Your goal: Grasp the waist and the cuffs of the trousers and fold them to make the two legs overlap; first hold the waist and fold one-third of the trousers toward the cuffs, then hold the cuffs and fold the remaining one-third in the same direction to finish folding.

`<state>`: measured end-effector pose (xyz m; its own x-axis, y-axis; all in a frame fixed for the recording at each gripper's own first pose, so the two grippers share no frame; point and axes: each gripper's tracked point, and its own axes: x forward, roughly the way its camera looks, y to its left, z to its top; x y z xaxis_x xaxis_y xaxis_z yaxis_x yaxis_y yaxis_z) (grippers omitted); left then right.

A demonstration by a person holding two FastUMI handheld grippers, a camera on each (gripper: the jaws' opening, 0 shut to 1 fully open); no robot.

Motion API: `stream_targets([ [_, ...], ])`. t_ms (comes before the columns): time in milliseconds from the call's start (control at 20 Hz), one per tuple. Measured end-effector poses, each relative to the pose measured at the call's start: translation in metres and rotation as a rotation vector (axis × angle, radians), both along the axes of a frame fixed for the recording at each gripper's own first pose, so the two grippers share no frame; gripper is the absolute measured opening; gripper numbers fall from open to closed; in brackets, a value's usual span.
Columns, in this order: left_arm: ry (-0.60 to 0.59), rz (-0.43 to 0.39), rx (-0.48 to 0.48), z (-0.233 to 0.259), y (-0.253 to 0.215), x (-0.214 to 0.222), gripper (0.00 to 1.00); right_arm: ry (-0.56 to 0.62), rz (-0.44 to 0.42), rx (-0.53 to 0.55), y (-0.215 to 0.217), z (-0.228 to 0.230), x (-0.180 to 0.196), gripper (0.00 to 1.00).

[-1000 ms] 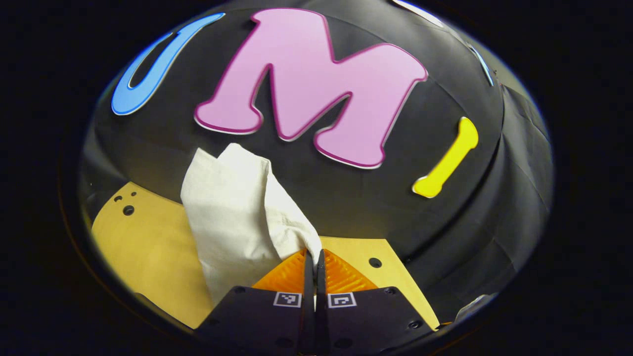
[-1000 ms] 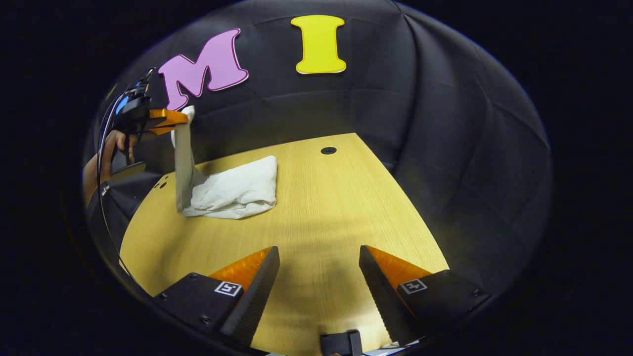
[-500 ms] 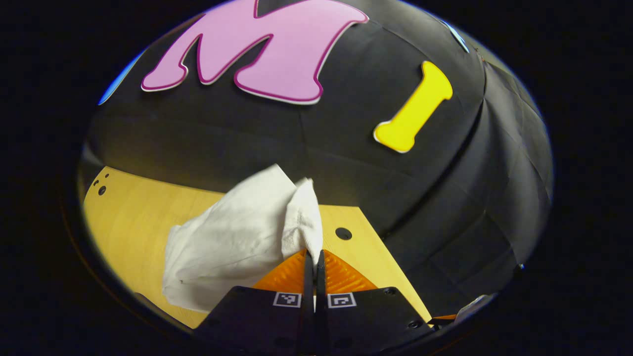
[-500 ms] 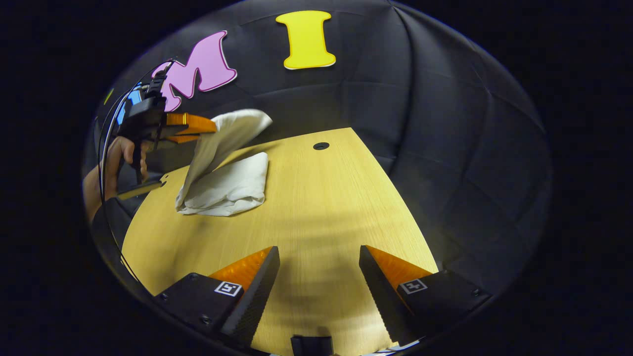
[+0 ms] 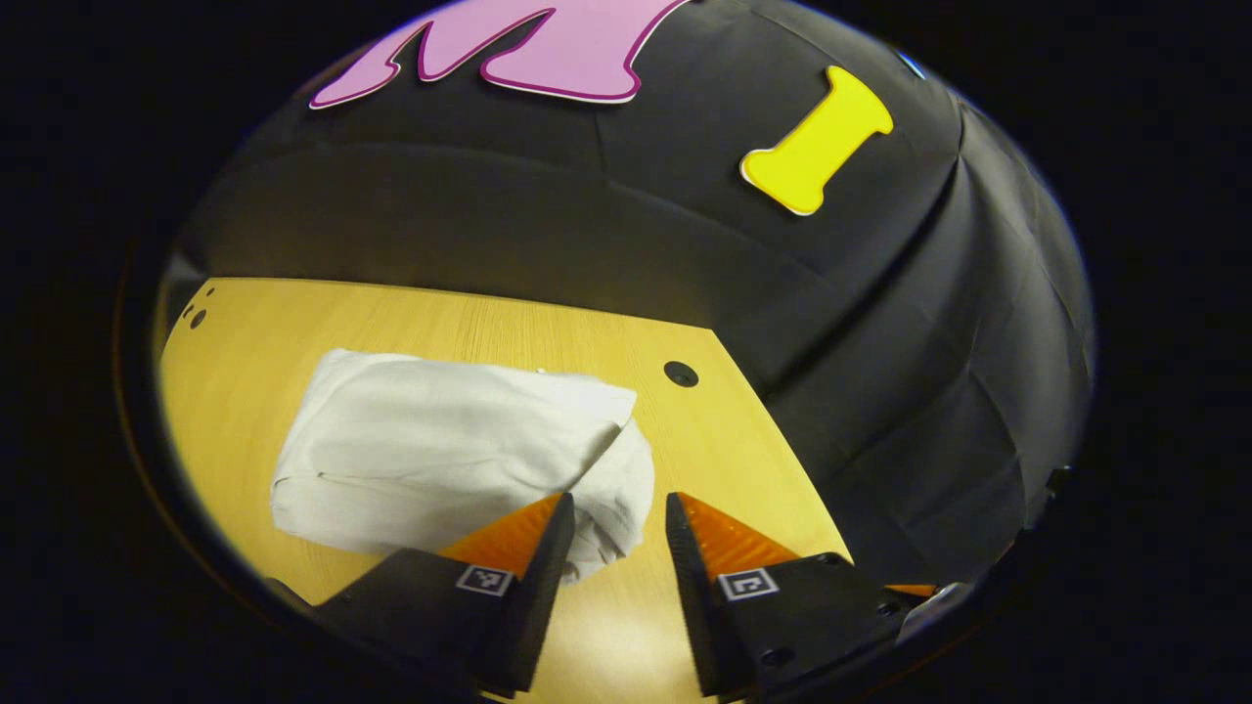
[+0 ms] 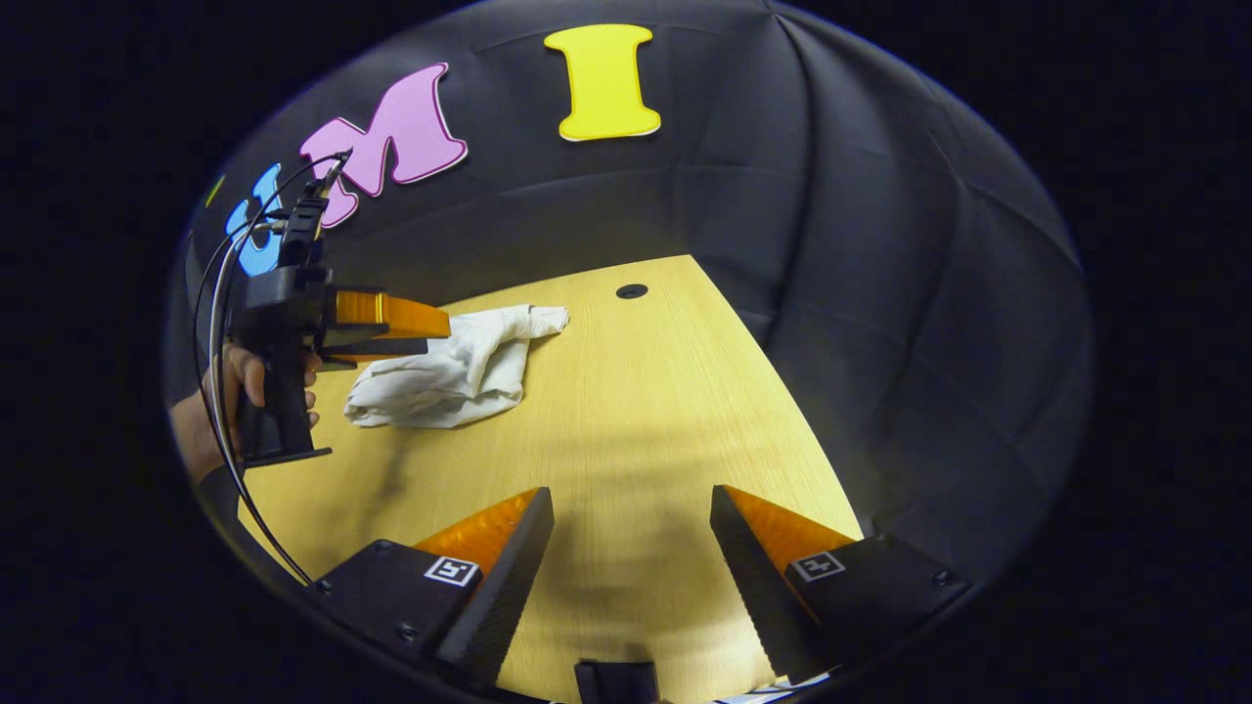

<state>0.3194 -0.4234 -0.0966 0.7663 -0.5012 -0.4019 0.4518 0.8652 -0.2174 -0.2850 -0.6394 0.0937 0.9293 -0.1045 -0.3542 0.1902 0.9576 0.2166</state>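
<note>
The white trousers (image 5: 450,455) lie folded in a compact bundle on the wooden table (image 5: 245,323). My left gripper (image 5: 611,518) hovers just over the bundle's near right end with its fingers open and nothing held between them. In the right gripper view the same trousers (image 6: 460,367) lie at the far left of the table, and the left gripper (image 6: 430,328), held by a hand (image 6: 245,376), stands above them. My right gripper (image 6: 631,513) is open over bare table, well short of the cloth.
A round hole (image 6: 632,291) marks the table's far end, close to the black cloth wall. Small holes (image 5: 196,315) sit near the table's left corner. Cables (image 6: 220,391) hang from the left gripper.
My left gripper carried the lifted end of the trousers over onto the bundle, came down, then opened and let it go. The right gripper stayed put and open.
</note>
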Motion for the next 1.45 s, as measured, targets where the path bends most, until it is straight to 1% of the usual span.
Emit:
stream_targets([
  [50,-0.018,0.002,0.014,0.001,0.011,-0.006,0.75,-0.003,0.0,-0.004,0.006,0.001,-0.001,0.99],
  [150,-0.072,0.009,0.048,0.006,0.036,-0.02,0.97,-0.009,-0.001,-0.007,0.016,0.004,0.002,0.99],
  [350,-0.18,0.019,0.099,0.025,0.095,-0.06,0.96,-0.021,0.005,-0.013,0.057,0.016,-0.01,0.99],
  [450,-0.234,0.021,0.116,0.031,0.128,-0.083,0.96,-0.036,0.013,-0.059,0.073,0.026,-0.009,0.99],
  [500,-0.262,0.03,0.123,0.031,0.147,-0.097,0.96,-0.035,0.016,-0.08,0.079,0.027,-0.01,0.99],
  [650,-0.342,0.067,0.133,0.033,0.198,-0.132,0.96,-0.04,0.03,-0.076,0.111,0.034,-0.015,0.99],
  [850,-0.352,0.132,0.093,0.031,0.265,-0.184,0.96,-0.053,0.05,-0.093,0.159,0.044,-0.03,0.99],
  [1000,-0.373,0.152,0.016,0.028,0.309,-0.216,0.96,-0.069,0.076,-0.105,0.196,0.052,-0.046,0.99],
  [1100,-0.364,0.199,0.007,0.017,0.35,-0.233,0.96,-0.091,0.093,-0.109,0.222,0.06,-0.058,0.99],
  [1250,-0.343,0.28,-0.009,0.009,0.399,-0.255,0.96,-0.124,0.126,-0.109,0.258,0.068,-0.075,0.99],
  [1350,-0.353,0.333,0.001,0.01,0.423,-0.266,0.96,-0.136,0.141,-0.116,0.275,0.071,-0.086,0.99],
  [1450,-0.368,0.369,0.0,0.018,0.436,-0.28,0.96,-0.153,0.141,-0.108,0.286,0.073,-0.093,0.99],
])
